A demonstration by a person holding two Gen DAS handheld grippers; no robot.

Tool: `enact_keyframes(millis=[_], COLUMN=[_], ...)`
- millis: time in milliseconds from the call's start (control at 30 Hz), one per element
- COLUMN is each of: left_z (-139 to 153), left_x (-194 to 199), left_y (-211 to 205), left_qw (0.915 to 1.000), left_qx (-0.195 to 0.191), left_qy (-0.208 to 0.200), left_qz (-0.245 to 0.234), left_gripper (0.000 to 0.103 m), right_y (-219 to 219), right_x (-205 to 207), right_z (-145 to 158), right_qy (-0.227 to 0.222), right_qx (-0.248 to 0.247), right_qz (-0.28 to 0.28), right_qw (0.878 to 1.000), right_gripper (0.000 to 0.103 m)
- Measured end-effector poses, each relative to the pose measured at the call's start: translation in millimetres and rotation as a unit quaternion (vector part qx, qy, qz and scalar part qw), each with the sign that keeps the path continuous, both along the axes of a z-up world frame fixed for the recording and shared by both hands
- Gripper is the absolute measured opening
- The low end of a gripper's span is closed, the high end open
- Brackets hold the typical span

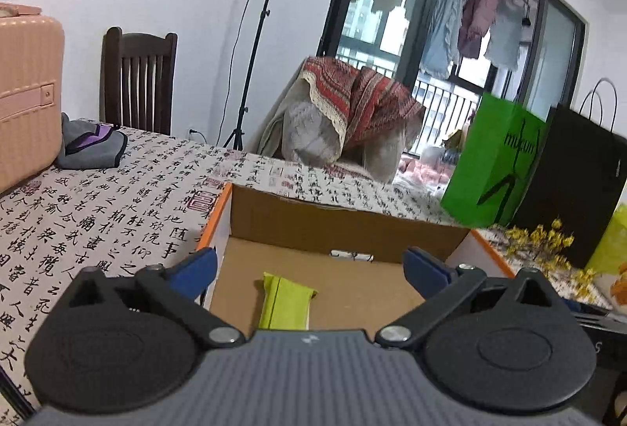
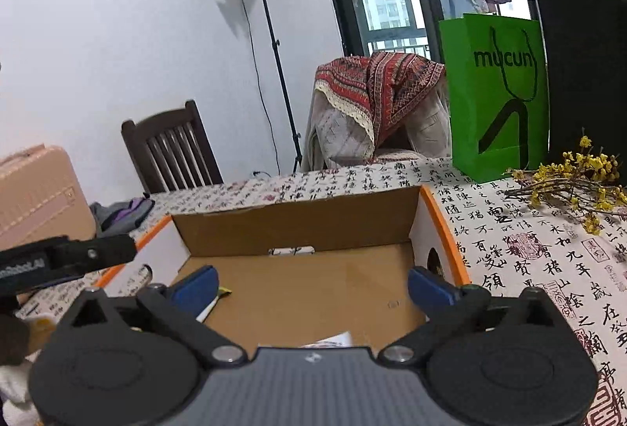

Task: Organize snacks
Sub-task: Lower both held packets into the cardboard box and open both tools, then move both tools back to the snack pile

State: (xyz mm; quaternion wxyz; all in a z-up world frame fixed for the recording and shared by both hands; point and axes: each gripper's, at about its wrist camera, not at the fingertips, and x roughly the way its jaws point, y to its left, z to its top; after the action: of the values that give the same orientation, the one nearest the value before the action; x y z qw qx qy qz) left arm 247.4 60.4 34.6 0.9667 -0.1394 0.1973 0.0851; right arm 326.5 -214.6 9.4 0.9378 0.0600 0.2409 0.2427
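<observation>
An open cardboard box point(image 1: 345, 226) with orange-edged side walls stands on the table; it also shows in the right wrist view point(image 2: 298, 230). A lime-green snack packet point(image 1: 284, 302) lies on the box floor. My left gripper point(image 1: 309, 269) is open and empty, just above the packet. My right gripper point(image 2: 311, 287) is open and empty over the box floor. A white packet edge point(image 2: 333, 339) shows at the box's near side, mostly hidden by the gripper body. The left gripper's black arm point(image 2: 78, 253) shows at the left.
The table wears a calligraphy cloth point(image 1: 117, 210). A green paper bag point(image 2: 495, 93) and a black bag point(image 2: 588, 73) stand at the back right beside yellow flower twigs point(image 2: 568, 183). A pink suitcase point(image 1: 27, 93) and a grey pouch point(image 1: 94, 147) sit at the left.
</observation>
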Motion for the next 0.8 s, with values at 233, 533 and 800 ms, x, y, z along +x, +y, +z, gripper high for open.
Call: enact_keyframes(millis=[233,533,800], left_z=[9,36,39], left_x=[-7,-36,-79], left_y=[-3,-11,-18], left_qw=[0.9999,0.9993,0.9984], left_qx=[0.006,0.016,0.035], left_qy=[-0.015,-0.031,-0.031], left_qz=[0.003,-0.011,-0.033], left_gripper=[0.103,0.103,0.103], right_y=[-7,-15,-33], right_x=[-1,-42,-94], right_z=[2,33,38], right_qy=[-0.010,-0.043,-0.057], right_qx=[0.004,-0.004,-0.029], right_qz=[-0.015,-0.004,0.002], right_qw=[1.000,0.999,0.998], right_gripper=[0.103,0.103,0.103])
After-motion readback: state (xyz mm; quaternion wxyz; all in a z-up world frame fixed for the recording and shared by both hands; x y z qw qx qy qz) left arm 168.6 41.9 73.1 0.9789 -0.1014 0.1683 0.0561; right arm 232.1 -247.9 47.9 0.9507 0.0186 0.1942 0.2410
